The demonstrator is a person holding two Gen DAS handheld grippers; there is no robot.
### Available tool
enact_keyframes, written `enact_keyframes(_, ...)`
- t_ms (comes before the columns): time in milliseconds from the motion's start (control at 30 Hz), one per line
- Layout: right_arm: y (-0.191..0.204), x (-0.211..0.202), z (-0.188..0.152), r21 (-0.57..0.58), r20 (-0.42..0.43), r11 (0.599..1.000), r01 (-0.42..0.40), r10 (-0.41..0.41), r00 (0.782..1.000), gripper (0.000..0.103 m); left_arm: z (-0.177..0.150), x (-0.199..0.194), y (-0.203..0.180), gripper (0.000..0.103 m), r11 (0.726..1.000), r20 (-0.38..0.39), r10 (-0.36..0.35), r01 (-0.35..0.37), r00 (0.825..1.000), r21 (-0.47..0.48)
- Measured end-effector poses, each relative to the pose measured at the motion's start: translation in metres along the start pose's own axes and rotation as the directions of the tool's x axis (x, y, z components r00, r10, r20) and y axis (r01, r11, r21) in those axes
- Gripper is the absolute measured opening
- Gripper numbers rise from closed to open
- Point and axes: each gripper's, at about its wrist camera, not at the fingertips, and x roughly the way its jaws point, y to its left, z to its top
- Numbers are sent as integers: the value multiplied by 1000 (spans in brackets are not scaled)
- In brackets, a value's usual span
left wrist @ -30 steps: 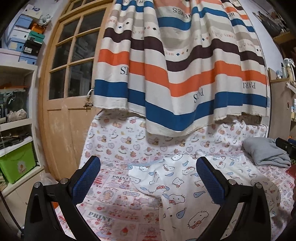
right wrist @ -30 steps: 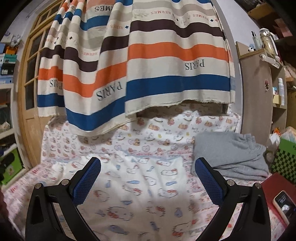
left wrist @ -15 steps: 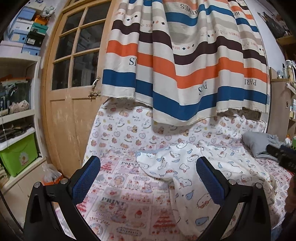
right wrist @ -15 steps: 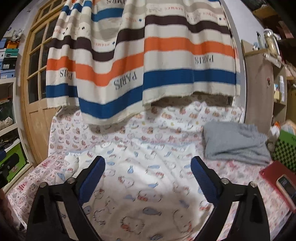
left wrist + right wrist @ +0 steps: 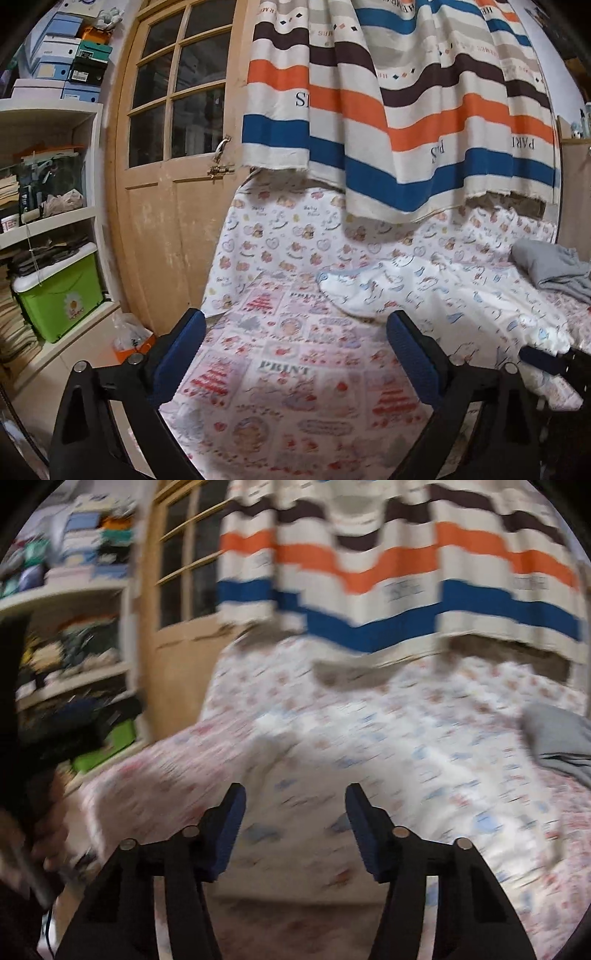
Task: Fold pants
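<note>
- The white cartoon-print pants [image 5: 443,291] lie spread on the bed [image 5: 295,387], left of the folded grey garment [image 5: 550,266].
- Left tongs [image 5: 291,354] gape wide, empty, above the bed.
- Right tongs [image 5: 295,827], just narrowing, hover empty over the pants.

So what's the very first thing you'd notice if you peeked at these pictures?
Probably the big striped curtain in orange, blue and brown, hanging at the top above the bed. Under it, white cartoon-print pants lie spread on the pink patterned bed cover, with a folded grey garment at the far right. A green box sits low on the left shelf.
</note>
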Motion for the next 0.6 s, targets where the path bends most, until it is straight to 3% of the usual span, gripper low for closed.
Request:
enact_keyframes(133, 21, 5, -14, -41, -35, 998, -52, 50, 998, 48, -5, 1, 2, 97, 1000, -7, 9, -9, 1000, 11)
enact_keyframes(333, 29, 22, -28, -44, -99, 997, -58, 54, 994, 39, -7, 4, 2, 97, 1000, -16, 14, -14, 1000, 7)
enact_keyframes(433, 24, 28, -32, -43, -110, 999, -28, 23, 994, 28, -8, 4, 2, 97, 1000, -17, 14, -14, 1000, 9)
enact_keyframes(500, 20, 27, -33, -23, -101, 1000, -19, 17, 995, 14, -9, 6, 1, 97, 1000, -21, 14, -13, 1000, 9)
enact_keyframes(600, 9, 24, -27, 45, -99, 998, -41, 45, 994, 9, -6, 12, 0, 97, 1000, -37, 4, -4, 999, 10)
